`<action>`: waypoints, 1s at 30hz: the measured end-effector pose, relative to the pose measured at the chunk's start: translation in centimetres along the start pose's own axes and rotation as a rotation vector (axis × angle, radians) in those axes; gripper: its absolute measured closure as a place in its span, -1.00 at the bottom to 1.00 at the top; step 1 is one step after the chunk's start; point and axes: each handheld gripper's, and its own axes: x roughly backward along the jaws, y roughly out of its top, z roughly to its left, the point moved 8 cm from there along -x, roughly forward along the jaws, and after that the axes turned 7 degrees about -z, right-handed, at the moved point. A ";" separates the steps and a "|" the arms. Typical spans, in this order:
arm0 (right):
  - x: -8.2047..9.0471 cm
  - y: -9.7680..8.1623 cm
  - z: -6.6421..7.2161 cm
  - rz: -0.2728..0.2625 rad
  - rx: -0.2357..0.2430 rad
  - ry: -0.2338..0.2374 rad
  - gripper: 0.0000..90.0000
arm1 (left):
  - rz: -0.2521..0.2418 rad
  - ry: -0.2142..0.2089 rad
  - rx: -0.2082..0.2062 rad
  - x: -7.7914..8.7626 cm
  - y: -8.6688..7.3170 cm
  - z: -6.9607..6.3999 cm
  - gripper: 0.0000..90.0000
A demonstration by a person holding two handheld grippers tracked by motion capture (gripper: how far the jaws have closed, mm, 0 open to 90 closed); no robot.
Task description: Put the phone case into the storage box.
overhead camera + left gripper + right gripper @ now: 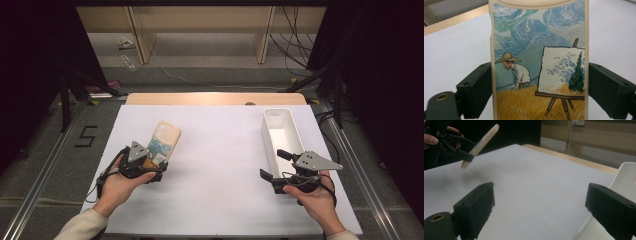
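Note:
A cream phone case [164,141] printed with a painter at an easel in a wheat field sits between the jaws of my left gripper [154,165]. In the left gripper view both pads press on the long edges of the case [536,62], so my left gripper [537,92] is shut on it. The right gripper view shows the case [480,145] tilted and lifted off the table. My right gripper [276,165] stands open and holds nothing, at the near end of a long white tray [265,135]. Its jaws [541,207] frame bare table, with the tray wall [624,177] at the right.
A white sheet [220,165] covers the table, and a wooden edge [215,98] shows at the back. Dark curtains hang on both sides. Light wooden shelving and cables stand on the floor beyond. A "5" mark [86,136] is on the floor at the left.

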 end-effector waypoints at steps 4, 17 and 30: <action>0.0 0.2 0.1 -0.005 -0.001 0.002 -0.79 | -0.010 -0.004 -0.007 -0.1 0.2 -0.2 -0.75; -0.5 1.0 0.4 -0.024 -0.004 0.008 -0.79 | -0.045 -0.014 -0.020 0.0 0.8 -0.9 -0.75; -1.4 1.7 0.8 -0.041 -0.001 0.017 -0.79 | -0.061 -0.032 -0.033 -0.2 1.2 -1.6 -0.75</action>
